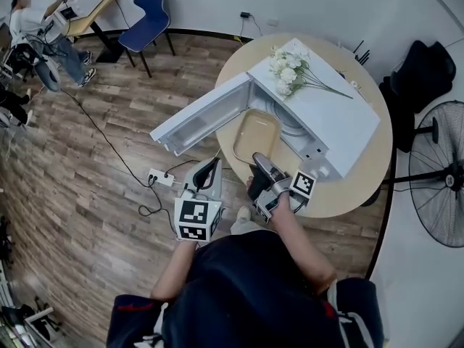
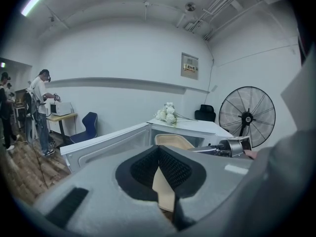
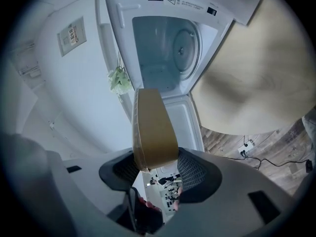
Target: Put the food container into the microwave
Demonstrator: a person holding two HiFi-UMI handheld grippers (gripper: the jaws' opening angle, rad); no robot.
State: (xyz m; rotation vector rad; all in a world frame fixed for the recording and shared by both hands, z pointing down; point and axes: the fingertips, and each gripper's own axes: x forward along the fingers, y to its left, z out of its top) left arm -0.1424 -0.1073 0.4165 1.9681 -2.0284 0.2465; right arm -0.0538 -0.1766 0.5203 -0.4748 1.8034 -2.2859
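Food container (image 1: 257,135): beige and shallow, held off the table just in front of the open microwave, beside the inner face of the door; I cannot tell whether its far end has passed the threshold.
Right gripper (image 1: 259,162): jaws clamped on the container's near rim. In the right gripper view the container (image 3: 153,127) stands edge-on between the black pads of the right gripper (image 3: 155,164) and points at the cavity.
Left gripper (image 1: 210,167): lower and to the left of the container, apart from it, over the floor by the table edge. In the left gripper view the jaws of the left gripper (image 2: 158,149) meet at their tips with nothing between them.
Microwave (image 1: 326,114): white, on the round table (image 1: 362,180).
Door (image 1: 206,114): swung fully open, reaching out past the table edge.
Cavity (image 3: 168,48): bare, with a round turntable (image 3: 185,43) on its floor.
Flowers (image 1: 288,69): a white bunch lying on top of the microwave.
Power strip (image 1: 161,177): on the wood floor below the door, with cables trailing from it.
Fan (image 1: 438,172): standing at the right, well apart from the table.
Blue chair (image 1: 148,17): by the far wall.
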